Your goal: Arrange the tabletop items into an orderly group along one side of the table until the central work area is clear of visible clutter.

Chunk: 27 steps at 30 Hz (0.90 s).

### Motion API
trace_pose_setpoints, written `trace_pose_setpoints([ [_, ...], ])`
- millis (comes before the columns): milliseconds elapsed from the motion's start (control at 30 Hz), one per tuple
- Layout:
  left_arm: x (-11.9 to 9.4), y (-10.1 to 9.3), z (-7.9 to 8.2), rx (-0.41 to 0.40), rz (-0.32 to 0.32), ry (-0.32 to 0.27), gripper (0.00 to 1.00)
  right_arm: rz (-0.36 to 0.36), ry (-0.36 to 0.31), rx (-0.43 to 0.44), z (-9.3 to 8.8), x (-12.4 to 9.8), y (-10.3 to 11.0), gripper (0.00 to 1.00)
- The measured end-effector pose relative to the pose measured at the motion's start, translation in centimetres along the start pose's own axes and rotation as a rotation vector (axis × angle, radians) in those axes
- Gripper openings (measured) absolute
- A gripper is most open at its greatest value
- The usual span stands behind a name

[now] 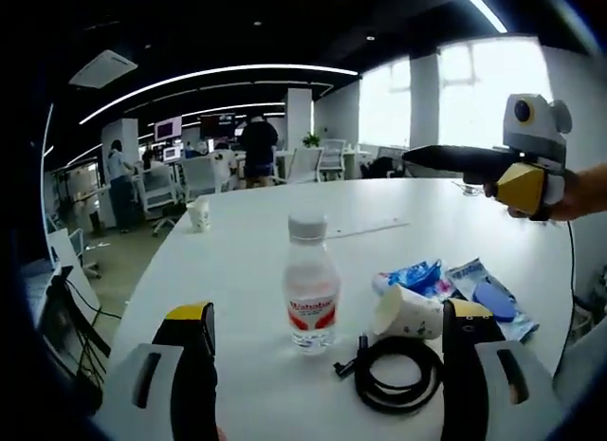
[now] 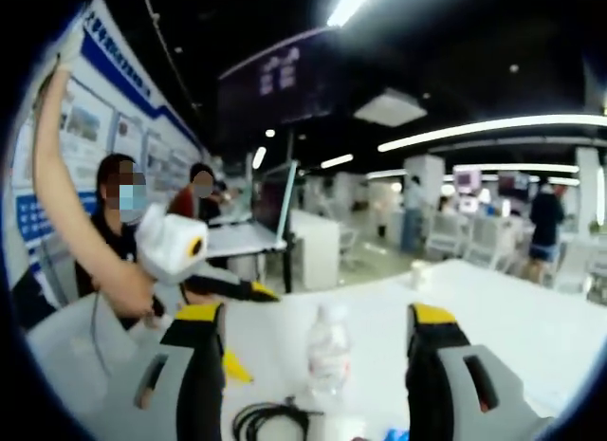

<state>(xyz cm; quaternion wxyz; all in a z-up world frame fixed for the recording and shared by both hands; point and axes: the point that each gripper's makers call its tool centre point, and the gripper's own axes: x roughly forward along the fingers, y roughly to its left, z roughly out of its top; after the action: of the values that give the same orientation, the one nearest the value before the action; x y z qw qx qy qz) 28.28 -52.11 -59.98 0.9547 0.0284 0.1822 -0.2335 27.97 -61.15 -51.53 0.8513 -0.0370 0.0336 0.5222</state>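
Note:
A clear water bottle [image 1: 310, 294] with a red label stands upright on the white table [image 1: 247, 261]. Right of it a paper cup [image 1: 408, 313] lies on its side, beside blue snack packets [image 1: 465, 284] and a coiled black cable [image 1: 398, 375]. My left gripper [image 1: 329, 313] is open, its jaws low on either side of the bottle and short of it. My right gripper [image 1: 446, 158] hovers above the table's far right, held by a hand. In the right gripper view, my right gripper [image 2: 316, 313] is open and faces the bottle [image 2: 327, 356] and cable [image 2: 270, 417]. The left gripper [image 2: 242, 322] comes in from the left.
A second paper cup [image 1: 199, 213] stands upright near the table's far left edge, also visible as a cup [image 2: 417, 270] in the right gripper view. Office chairs, desks and several people fill the room behind. A person [image 2: 104, 242] sits at the left of that view.

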Motion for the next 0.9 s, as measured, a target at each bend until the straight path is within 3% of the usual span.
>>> trace_pose_setpoints([
  [333,-2.0,-1.0,0.3,0.028,-0.026,0.011,1.0,-0.071,-0.008,0.028,-0.2,-3.5,0.7,0.75],
  [733,-3.2,-2.3,-1.6,0.028,-0.081,0.049,1.0,-0.155,0.024,0.056,-1.6,-7.5,1.5,0.75],
  [900,-3.1,-2.5,-1.6,0.024,-0.1,0.043,1.0,-0.18,0.04,0.052,-1.7,-8.3,1.6,0.75],
])
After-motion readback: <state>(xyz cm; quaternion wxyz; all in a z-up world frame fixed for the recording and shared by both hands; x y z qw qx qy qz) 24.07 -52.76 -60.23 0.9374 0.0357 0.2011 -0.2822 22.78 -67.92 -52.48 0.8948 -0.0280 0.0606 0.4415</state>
